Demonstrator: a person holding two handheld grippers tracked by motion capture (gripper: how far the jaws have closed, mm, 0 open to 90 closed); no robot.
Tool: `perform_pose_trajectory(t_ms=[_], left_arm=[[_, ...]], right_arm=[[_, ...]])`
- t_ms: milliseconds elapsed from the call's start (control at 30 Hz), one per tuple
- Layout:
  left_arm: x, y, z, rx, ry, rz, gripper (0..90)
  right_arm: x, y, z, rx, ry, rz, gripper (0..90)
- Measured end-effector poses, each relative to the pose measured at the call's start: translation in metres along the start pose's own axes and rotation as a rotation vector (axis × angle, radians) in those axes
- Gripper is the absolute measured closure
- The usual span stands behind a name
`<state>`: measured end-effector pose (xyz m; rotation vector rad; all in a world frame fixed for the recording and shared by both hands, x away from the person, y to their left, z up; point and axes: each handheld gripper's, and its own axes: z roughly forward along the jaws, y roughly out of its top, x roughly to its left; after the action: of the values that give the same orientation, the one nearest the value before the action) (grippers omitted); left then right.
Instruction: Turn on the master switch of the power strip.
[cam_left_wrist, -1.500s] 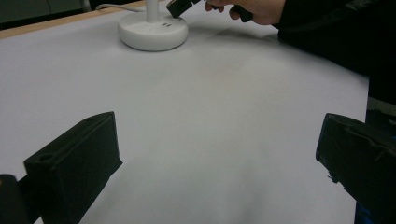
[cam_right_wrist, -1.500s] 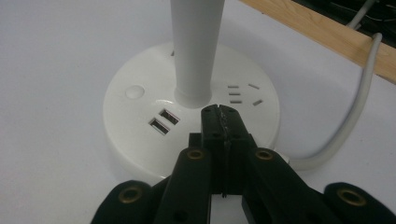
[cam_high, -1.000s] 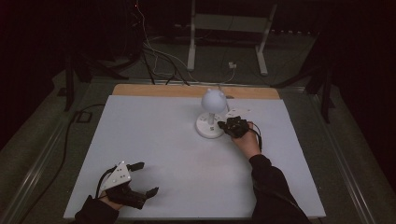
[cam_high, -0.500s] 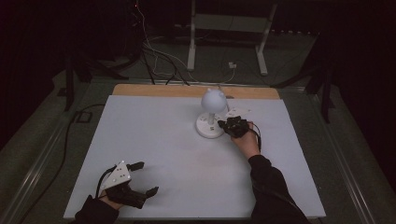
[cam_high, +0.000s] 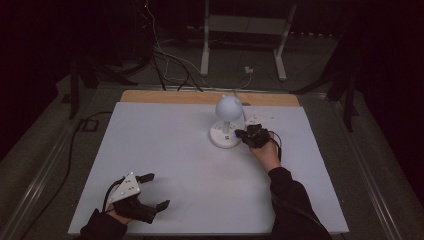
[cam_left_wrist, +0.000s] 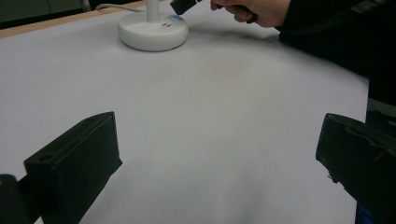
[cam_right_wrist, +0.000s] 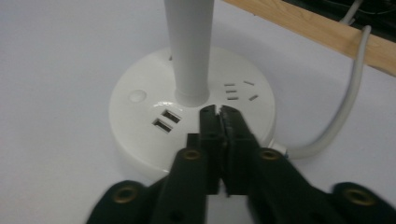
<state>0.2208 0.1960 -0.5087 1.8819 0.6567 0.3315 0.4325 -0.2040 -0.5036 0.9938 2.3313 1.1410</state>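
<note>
A white desk lamp stands at the table's back middle, with a globe head (cam_high: 229, 106) on a stem (cam_right_wrist: 189, 46) and a round base (cam_high: 225, 136) (cam_right_wrist: 140, 126) (cam_left_wrist: 152, 32). The base carries two USB ports (cam_right_wrist: 166, 120) and a round button (cam_right_wrist: 137, 95). My right gripper (cam_high: 241, 134) (cam_right_wrist: 220, 112) has its tips over the base's top, just in front of the stem. Its jaws have just been opening by a hair and still stand nearly together, with nothing between them. My left gripper (cam_high: 157, 190) (cam_left_wrist: 217, 135) rests wide open near the front left, holding nothing.
The lamp's white cable (cam_right_wrist: 336, 116) runs off the base toward the wooden back edge (cam_high: 165, 96). A white sheet (cam_high: 165, 145) covers the table. Behind the table, a white stand (cam_high: 240, 45) and loose cables sit on the dark floor.
</note>
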Motion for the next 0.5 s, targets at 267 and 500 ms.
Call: perform_pose_trajectory(t_ms=[267, 500], left_arm=[[-0.001, 0.0, 0.0, -0.001, -0.002, 0.002, 0.1], [0.0, 0.0, -0.001, -0.004, 0.0, 0.001, 0.1]], right_arm=[[0.005, 0.0, -0.006, 0.011, 0.052, 0.023, 50.0], [0.007, 0.001, -0.011, 0.017, 0.074, 0.062, 12.6]])
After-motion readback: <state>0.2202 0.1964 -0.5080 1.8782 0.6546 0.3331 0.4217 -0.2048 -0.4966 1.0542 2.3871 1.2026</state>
